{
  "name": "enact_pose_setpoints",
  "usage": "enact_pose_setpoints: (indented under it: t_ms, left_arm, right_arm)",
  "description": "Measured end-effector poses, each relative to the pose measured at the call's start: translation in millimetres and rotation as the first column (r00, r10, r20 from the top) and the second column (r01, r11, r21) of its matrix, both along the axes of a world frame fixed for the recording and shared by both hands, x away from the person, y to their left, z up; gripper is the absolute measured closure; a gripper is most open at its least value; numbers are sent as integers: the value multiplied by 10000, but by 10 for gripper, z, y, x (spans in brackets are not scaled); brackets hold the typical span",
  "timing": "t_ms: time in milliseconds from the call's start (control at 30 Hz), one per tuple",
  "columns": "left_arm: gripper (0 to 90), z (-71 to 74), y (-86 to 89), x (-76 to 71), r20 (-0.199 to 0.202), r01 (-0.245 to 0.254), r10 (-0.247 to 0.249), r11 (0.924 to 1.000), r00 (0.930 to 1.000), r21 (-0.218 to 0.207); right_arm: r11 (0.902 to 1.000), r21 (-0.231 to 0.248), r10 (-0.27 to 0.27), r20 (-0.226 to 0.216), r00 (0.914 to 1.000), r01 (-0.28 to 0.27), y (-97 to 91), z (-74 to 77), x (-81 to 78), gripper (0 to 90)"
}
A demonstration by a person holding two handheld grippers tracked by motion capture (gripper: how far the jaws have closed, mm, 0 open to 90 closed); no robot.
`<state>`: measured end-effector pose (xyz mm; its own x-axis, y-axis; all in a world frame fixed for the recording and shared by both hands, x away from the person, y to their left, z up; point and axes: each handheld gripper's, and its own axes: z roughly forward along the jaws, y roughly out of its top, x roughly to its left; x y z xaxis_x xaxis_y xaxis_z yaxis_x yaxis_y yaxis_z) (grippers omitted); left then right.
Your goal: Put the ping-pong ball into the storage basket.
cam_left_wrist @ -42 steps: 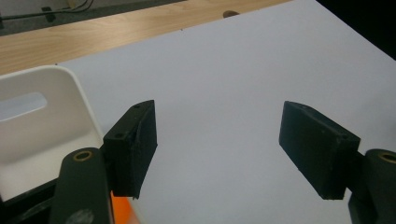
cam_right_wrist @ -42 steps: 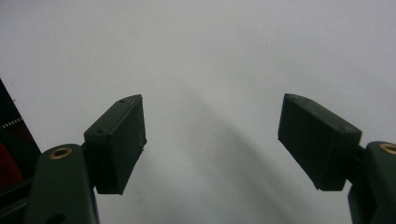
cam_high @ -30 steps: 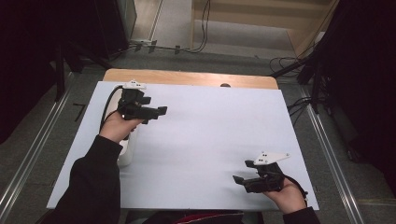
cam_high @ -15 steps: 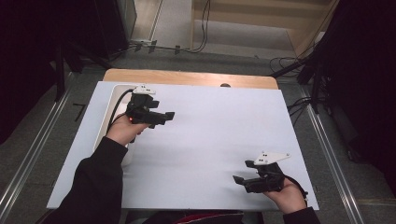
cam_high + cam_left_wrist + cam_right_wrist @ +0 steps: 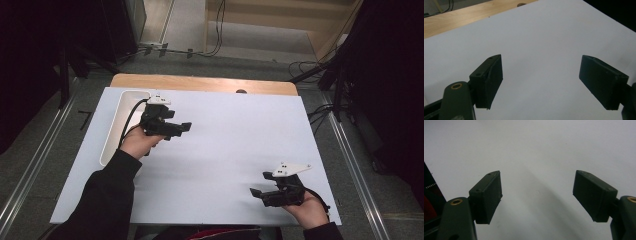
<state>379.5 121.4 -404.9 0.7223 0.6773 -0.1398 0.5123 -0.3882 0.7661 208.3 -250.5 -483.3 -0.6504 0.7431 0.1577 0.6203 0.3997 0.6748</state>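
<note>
My left gripper (image 5: 177, 130) hovers over the left part of the white table top (image 5: 225, 140), its jaws pointing right. In the left gripper view the left gripper (image 5: 541, 82) stands open, with bare white surface between the black pads (image 5: 490, 77). Near the front right corner a hand holds my right gripper (image 5: 260, 185), jaws pointing left. In the right gripper view the right gripper (image 5: 537, 197) is also open, and nothing lies between its pads (image 5: 594, 195).
A long white tray (image 5: 112, 135) lies along the table's left side, just left of my left hand. A wooden strip (image 5: 200, 82) borders the far edge. Cables and dark equipment stand on the floor around the table.
My left gripper has drifted a little to the right, away from the white tray, uncovering more of it. The right gripper has stayed where it was.
</note>
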Motion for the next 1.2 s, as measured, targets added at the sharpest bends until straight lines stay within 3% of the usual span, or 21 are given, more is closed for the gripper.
enact_pose_setpoints:
  t_ms: [200,667,833,1200]
  left_arm:
    - [190,-26,-47,-60,29,130,-131,9994,9999,331]
    - [191,-146,-68,-201,232,271,-274,9996,9994,107]
    - [190,-225,-75,-240,124,373,-377,9989,9992,287]
    - [191,-308,-83,-388,112,606,-608,9981,9981,143]
  right_arm:
    - [10000,37,4,13,10000,-4,-5,0,1,218]
    - [10000,37,-5,38,10000,5,-8,3,-3,217]
    - [10000,56,-21,3,10000,21,-7,5,-6,217]
    - [10000,44,-5,34,10000,5,-7,3,-3,217]
